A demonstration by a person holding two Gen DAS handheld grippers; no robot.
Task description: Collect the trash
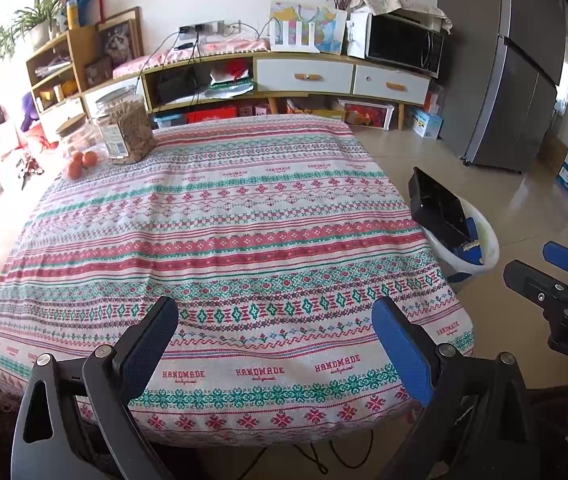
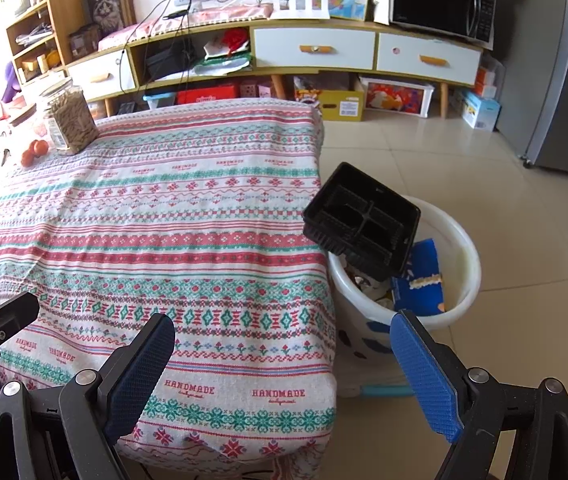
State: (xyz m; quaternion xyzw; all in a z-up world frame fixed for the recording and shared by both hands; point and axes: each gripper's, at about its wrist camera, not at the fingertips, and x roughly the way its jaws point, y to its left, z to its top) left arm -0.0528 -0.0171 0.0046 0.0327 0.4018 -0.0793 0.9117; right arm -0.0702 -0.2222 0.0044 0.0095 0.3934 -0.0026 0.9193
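Lived-in home: microwave (image 2: 442,2), fridge (image 1: 524,80), cluttered sideboard (image 2: 316,46).

Tablecloth (image 1: 220,240) lies bare centrally; jar (image 1: 126,130) and oranges (image 1: 82,162) crowd its far-left corner.

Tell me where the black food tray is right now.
The black tray sits tilted on the rim of the white trash bucket, on the floor just right of the table, with a blue wrapper beside it.

Right gripper (image 2: 282,364) jaws wide apart, empty, above patterned tablecloth (image 2: 156,232) edge. White bin (image 2: 466,280) beside table; black compartment tray (image 2: 362,222) tilted on rim, blue packet (image 2: 420,280) inside.
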